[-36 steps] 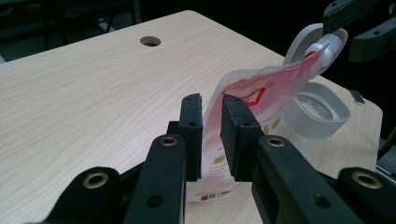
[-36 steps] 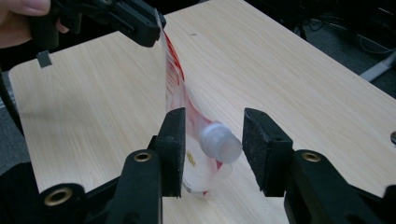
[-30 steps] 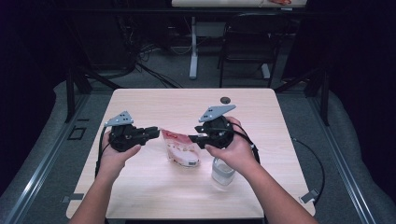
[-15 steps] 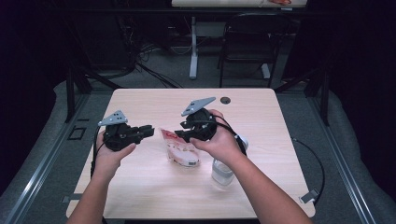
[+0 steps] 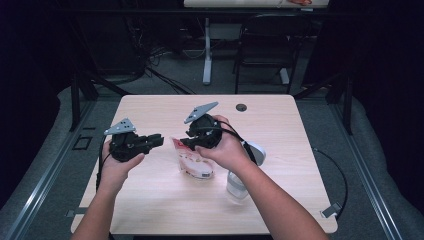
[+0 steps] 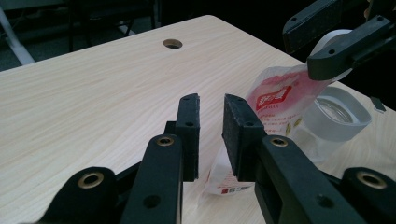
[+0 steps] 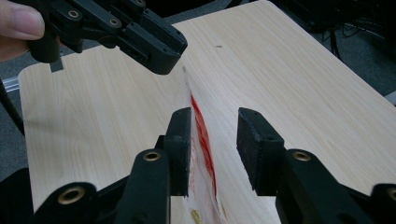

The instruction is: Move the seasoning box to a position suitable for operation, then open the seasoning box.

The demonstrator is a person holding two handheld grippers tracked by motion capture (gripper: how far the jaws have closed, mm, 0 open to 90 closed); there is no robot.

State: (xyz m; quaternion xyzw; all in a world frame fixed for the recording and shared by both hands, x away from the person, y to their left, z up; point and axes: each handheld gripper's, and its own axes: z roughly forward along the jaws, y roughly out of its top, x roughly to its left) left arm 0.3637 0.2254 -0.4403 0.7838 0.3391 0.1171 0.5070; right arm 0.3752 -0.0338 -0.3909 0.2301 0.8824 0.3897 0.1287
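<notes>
As our right gripper (image 5: 184,144) came over the red-and-white pouch (image 5: 192,161) standing mid-table (image 5: 280,130), we judged the step to be getting a grip on its top edge. Its jaws had just been closing, half open, the thin top edge between the pads, near the left one; whether that pad touched, we could not tell. Our left gripper (image 5: 158,140) hung just left of the pouch, jaws nearly shut and empty. Next we needed to pinch squarely without tipping the pouch against the clear jar (image 5: 237,183).
</notes>
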